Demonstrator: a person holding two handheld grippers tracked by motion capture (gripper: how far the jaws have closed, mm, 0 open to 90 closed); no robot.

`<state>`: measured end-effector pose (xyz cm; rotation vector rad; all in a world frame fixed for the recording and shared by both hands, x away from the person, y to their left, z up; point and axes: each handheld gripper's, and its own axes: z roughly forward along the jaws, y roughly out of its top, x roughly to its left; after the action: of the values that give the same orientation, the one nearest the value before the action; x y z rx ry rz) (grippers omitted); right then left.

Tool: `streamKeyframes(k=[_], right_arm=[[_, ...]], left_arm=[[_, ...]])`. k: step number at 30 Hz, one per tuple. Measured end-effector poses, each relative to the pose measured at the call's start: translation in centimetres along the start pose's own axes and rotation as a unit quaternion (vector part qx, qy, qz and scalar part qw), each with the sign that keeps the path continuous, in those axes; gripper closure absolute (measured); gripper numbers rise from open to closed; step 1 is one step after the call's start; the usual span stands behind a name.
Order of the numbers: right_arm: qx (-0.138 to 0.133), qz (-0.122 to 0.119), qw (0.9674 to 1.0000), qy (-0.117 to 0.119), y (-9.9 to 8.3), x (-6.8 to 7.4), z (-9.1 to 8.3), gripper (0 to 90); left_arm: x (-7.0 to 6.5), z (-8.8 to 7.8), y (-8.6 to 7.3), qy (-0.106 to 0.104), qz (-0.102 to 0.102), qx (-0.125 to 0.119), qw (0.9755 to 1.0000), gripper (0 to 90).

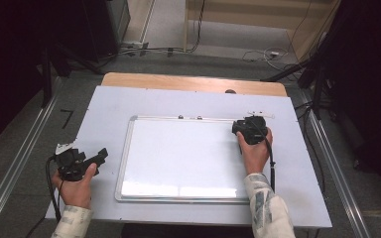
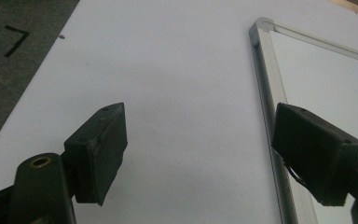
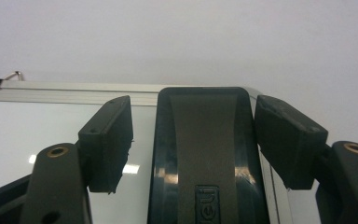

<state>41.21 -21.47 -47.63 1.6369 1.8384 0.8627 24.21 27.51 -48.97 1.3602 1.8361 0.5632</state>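
Right gripper view: my right claw [image 3: 193, 140] stands released astride the eraser [image 3: 205, 154], set flat at the whiteboard's [image 1: 178, 153] far right corner. Left claw [image 2: 200, 154] gapes empty beside the whiteboard's left edge, waiting.

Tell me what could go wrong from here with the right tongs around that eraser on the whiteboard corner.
1. The right tongs straddle the dark rectangular board eraser with gaps on both sides; lifting now would likely leave it behind.
2. The eraser lies at the corner of the aluminium-framed whiteboard; a nudge could push it over the frame.
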Motion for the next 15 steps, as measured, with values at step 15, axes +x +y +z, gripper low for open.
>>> streamKeyframes(k=[15], right_arm=[[-0.004,-0.019,0.9986,0.049,-0.3,-0.5,-3.3,24.2]], left_arm=[[-0.1,0.0,0.0,0.001,0.001,-0.001,1.0000,19.2]])
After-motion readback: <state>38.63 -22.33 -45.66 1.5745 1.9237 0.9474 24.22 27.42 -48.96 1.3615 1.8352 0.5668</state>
